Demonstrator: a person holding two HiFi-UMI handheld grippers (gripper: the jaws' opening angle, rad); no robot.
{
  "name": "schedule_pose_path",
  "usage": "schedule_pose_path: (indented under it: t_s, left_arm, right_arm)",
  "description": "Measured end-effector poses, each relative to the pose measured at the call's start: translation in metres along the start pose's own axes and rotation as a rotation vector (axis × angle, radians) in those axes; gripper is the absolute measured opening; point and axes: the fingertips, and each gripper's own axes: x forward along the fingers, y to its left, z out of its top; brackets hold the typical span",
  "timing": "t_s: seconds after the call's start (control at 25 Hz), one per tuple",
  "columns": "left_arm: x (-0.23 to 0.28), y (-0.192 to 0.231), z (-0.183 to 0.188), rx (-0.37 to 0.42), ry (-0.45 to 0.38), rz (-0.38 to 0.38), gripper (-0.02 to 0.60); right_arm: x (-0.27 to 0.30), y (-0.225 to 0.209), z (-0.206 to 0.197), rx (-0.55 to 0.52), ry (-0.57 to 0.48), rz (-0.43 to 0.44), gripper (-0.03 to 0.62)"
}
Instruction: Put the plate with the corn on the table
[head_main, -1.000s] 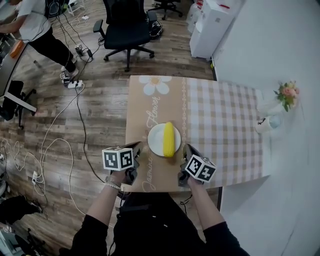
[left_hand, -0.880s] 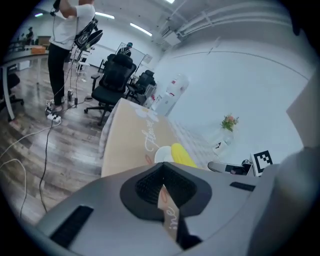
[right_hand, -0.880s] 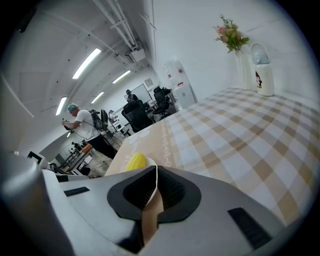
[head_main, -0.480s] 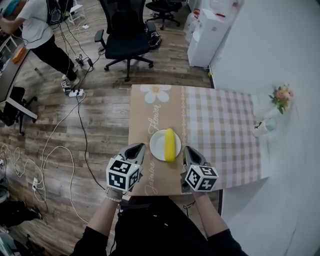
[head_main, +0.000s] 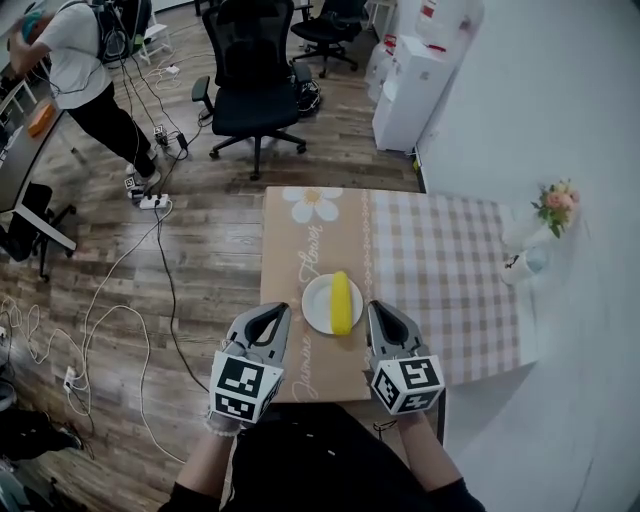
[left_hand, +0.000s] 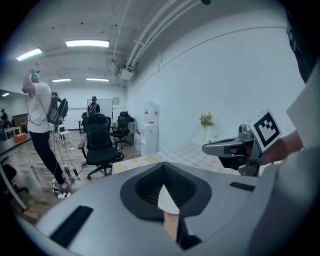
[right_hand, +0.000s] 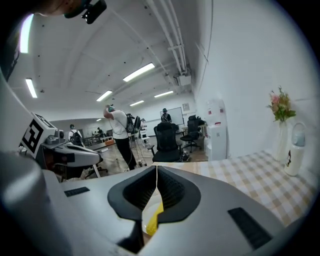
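Currently the plate (head_main: 318, 306) sits flat on the table (head_main: 440, 260), on the brown half of the cloth near the person's edge, with the corn (head_main: 342, 301) lying on its right half. Left gripper (head_main: 273, 313): jaws together, nothing between them; its own view shows the two pads meeting along one seam. Right gripper (head_main: 380, 311): jaws likewise together and empty, with a strip of yellow corn and white plate showing beyond the pads, not clamped. Key relation: the plate lies between the two grippers and slightly ahead of their tips, one gripper just beside each flank, neither touching the rim. The corn's long axis runs away from the person, roughly parallel to both sets of jaws, so each gripper points along the cob and not across it. The two stand about equally near the plate's rim; the right one is closer to the cob itself. Judgement: with the plate already resting on the table and both grippers empty, the placing looks finished. Any fresh grasp would need the jaws parted first, then brought inward to the nearest rim, the left side offering bare plate clear of the corn.
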Motion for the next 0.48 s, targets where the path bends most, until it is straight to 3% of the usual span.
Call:
schedule_pose_path:
  t_s: [0.16,0.48]
  left_arm:
    - [-0.014,-0.004,0.023,0.047,-0.065,0.005,0.012]
    - [-0.034,-0.006,0.051,0.017,-0.144,0.029,0.012]
  right_arm:
    - [-0.009,0.011,0.016,-0.048,-0.026,0.025,0.043]
    - [-0.024,0.027,0.046,-0.082,-0.094,0.065,0.041]
